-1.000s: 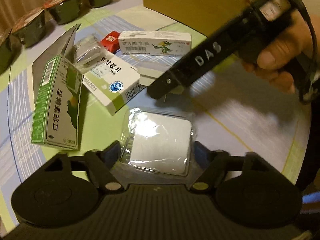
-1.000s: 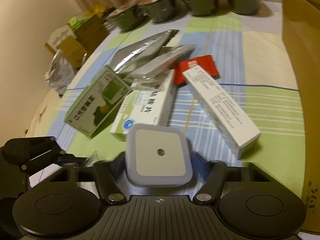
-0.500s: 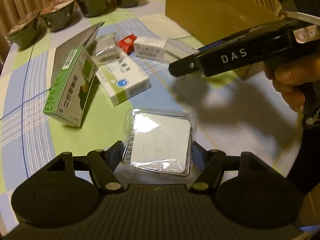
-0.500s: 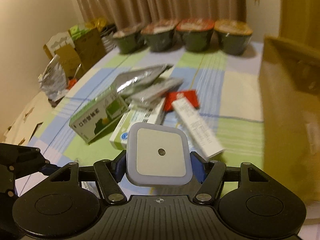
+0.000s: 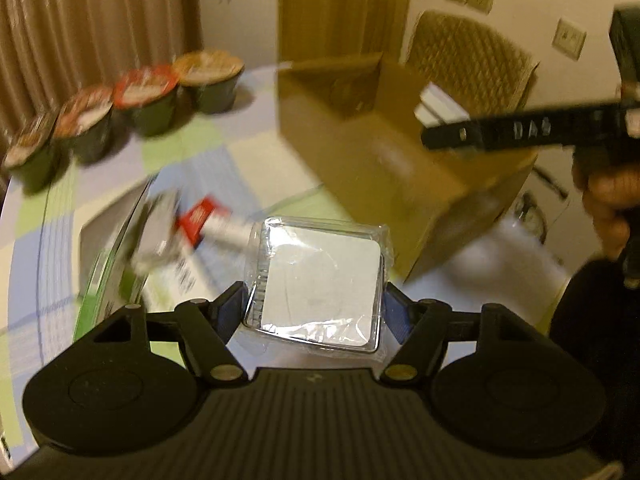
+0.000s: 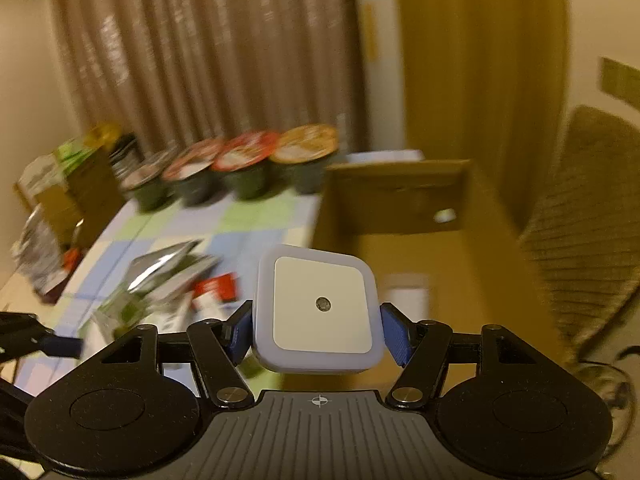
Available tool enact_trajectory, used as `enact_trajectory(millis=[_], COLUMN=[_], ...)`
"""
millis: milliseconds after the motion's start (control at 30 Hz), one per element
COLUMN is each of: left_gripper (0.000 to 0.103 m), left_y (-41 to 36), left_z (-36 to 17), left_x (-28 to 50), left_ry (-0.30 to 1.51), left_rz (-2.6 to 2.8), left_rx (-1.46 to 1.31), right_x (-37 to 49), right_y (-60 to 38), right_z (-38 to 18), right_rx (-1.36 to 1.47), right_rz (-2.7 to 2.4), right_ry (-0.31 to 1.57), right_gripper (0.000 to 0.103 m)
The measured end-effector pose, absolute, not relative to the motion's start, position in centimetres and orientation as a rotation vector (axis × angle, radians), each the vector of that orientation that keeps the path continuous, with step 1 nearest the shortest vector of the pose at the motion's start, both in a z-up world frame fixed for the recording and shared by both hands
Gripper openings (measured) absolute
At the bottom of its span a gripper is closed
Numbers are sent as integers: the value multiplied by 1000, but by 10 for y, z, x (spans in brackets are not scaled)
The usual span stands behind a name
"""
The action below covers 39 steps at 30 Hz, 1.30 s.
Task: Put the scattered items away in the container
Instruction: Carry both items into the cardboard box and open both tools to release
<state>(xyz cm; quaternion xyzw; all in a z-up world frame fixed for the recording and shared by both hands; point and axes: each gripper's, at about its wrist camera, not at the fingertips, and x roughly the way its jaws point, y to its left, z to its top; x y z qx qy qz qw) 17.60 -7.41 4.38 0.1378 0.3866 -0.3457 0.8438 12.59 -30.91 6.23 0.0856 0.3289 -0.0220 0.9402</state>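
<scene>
Plastic-wrapped white square pack, pinched by its two opposite edges in the left tongs, which are closed on it. Held flat and face up, probably so the slippery film does not slide out of the grip. Hangs in the air on the near side of the cardboard box, not yet over its opening.

Pale lilac square night light, likewise clamped at its sides between the blue pads of the right tongs, closed on it. Sits lifted just before the near wall of the cardboard box and faces its open top; seems the closer of the two to release. Carried high, most likely to clear the box wall before lowering.

Inside the cardboard box, something white, blurred, apparently already stowed.

To the left of the cardboard box, on the checked surface: a red packet, a silver foil pouch and green-and-white cartons, smeared by motion, so exact contact cannot be told. Judged as the leftover items, so the task looks partly done.

Beyond them, left of the cardboard box's far corner, a row of lidded dark cups, standing in a neat row and likely not part of the clutter.

To the right of the cardboard box, a hand around the handle of the right tongs.
</scene>
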Motion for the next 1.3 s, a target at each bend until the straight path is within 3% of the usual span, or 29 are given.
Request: enact_trajectory(millis=[500, 1300], left_gripper=[67, 67], left_y=[-200, -224], left_z=[78, 50], left_x=[178, 196], left_ry=[752, 801], left_rz=[-798, -758], left_rx=[281, 277], right_x=[98, 103], right_y=[-384, -402], right_z=[65, 43], right_rx=[181, 200], right_rz=[-164, -177], right_ry=[665, 708], right_gripper=[68, 68])
